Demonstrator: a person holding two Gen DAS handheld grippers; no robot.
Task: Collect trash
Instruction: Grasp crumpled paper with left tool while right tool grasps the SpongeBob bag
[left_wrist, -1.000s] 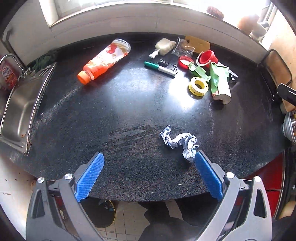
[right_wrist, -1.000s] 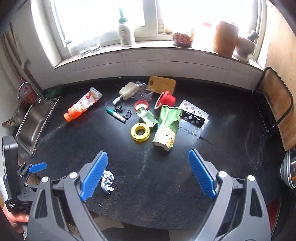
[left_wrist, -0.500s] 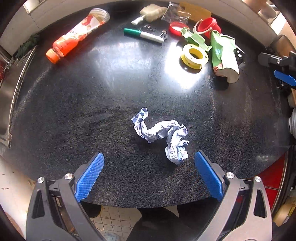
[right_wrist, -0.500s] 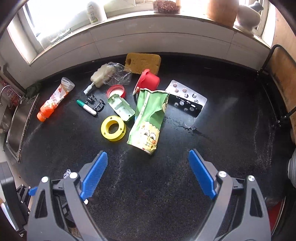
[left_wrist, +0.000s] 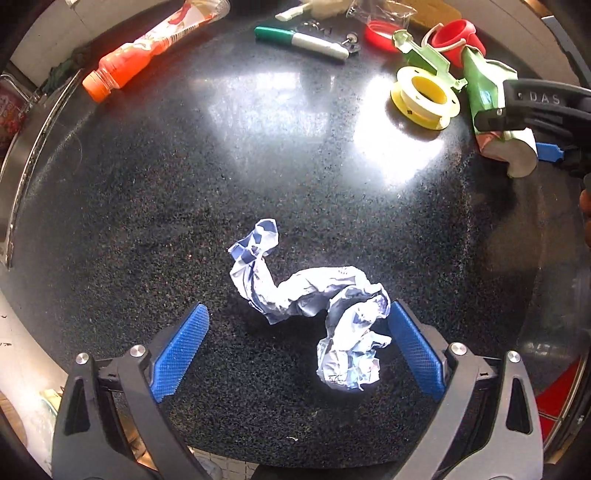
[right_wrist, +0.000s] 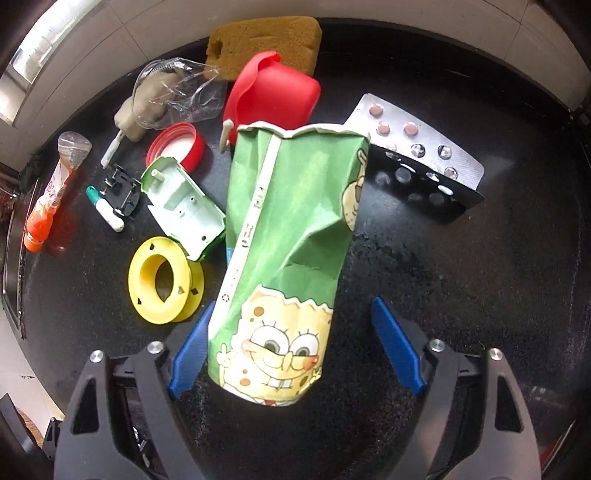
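Left hand-held gripper (left_wrist: 295, 354) hangs jaws wide apart over the crumpled paper (left_wrist: 317, 310), which lies on the table between the blue pads; the right pad is just beside or grazing the wad, the left pad well clear. Right hand-held gripper (right_wrist: 295, 347) is closing around the crushed green cartoon paper cup (right_wrist: 284, 258), lying flat with its base between the jaws; the left pad looks at or behind the cup's edge, the right pad apart from it, so no grip yet. Step in hand, by my read: a pick of two trash pieces, one per gripper. Next move calls for both pairs of jaws to pinch shut, then lift; the wad sits off-centre, so the left may want to shift right first. Beyond the cup: yellow spool (right_wrist: 166, 280), pale green plastic shell (right_wrist: 184, 210), red lid (right_wrist: 177, 147), red cup (right_wrist: 273, 99), blister pack (right_wrist: 417, 147), marker, orange bottle (left_wrist: 147, 55), sponge (right_wrist: 262, 48). Black speckled table (left_wrist: 184, 184), glossy with glare; sink edge at left, pale tiled wall behind.
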